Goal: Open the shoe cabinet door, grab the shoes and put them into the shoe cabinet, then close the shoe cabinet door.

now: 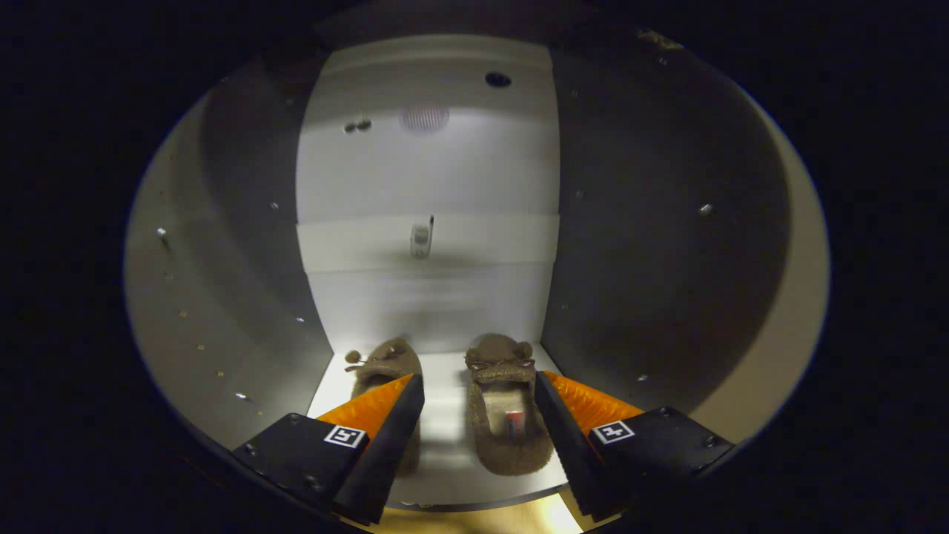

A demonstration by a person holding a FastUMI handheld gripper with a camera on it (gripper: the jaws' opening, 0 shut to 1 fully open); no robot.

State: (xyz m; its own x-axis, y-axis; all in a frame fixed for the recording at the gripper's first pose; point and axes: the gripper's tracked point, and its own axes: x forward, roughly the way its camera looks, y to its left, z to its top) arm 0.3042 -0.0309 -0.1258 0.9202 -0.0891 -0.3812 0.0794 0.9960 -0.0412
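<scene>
I look into the open shoe cabinet, whose white shelf floor (445,386) carries two brown fuzzy slippers side by side, toes toward the back wall. The right slipper (508,408) lies between my fingers, near the right one, with its opening facing up. The left slipper (385,363) is partly hidden behind my left finger (378,437). My gripper (478,437) is open, its fingers spread wide and pressing on nothing. The cabinet door is hidden from me.
The cabinet's grey side walls (245,282) close in left and right, dotted with shelf-pin holes. The white back wall (426,185) has a small bracket (421,239) on a cross strip and a round hole near the top. A wooden floor (474,519) lies below the shelf's front edge.
</scene>
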